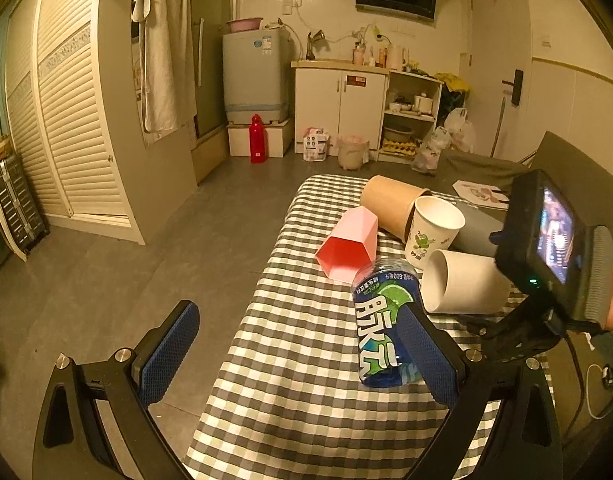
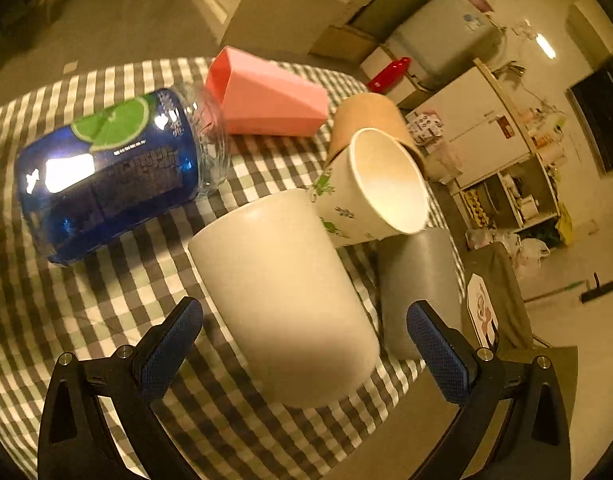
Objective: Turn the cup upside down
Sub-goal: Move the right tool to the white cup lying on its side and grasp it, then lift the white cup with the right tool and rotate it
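A plain white cup [image 2: 284,292] lies on its side on the checked tablecloth [image 2: 106,300]; it also shows in the left wrist view [image 1: 462,286]. My right gripper [image 2: 306,344] is open, its fingers on either side of the cup's base end, not touching. A white paper cup with green print [image 2: 370,188] stands tilted behind it, seen too in the left wrist view [image 1: 432,230]. My left gripper [image 1: 302,348] is open and empty at the table's left edge, its right finger in front of a blue bottle [image 1: 386,320].
A pink angular cup [image 1: 348,250], a brown paper cup [image 1: 392,206] and a grey cup [image 2: 420,288] lie on their sides on the table. The blue bottle [image 2: 114,172] lies left of the white cup. Floor drops off left of the table [image 1: 298,360].
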Demonstrator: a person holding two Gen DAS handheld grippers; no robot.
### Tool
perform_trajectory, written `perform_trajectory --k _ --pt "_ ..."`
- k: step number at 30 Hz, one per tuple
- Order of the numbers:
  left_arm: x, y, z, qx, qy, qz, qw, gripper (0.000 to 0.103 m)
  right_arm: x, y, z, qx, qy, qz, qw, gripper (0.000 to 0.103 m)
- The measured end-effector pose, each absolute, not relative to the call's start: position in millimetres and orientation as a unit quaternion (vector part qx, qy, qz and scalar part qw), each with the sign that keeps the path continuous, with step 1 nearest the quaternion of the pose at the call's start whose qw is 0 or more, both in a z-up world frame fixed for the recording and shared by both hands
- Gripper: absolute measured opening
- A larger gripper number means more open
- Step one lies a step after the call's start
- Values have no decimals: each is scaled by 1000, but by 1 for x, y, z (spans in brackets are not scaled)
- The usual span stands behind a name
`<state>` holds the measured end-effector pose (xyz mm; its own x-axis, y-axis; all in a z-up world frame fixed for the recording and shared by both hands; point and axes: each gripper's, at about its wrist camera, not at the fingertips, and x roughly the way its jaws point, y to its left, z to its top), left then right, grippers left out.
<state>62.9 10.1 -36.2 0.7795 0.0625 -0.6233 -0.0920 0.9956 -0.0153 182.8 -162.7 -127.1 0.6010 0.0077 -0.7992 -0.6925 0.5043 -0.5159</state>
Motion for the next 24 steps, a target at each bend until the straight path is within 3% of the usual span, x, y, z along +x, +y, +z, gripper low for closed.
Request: perform_trajectory --k 6,9,13,24 --pt "70 13 -42 -28 340 39 939 102 196 -153 -146 -463 396 226 760 100" --pt "72 14 -43 -29 342 39 938 102 205 -152 -154 -462 410 223 754 85" --pt "72 17 -43 -32 344 38 938 102 206 -154 -151 -454 423 206 756 82" --pt "71 25 -39 -48 346 41 936 102 136 -191 -107 -156 559 160 799 78"
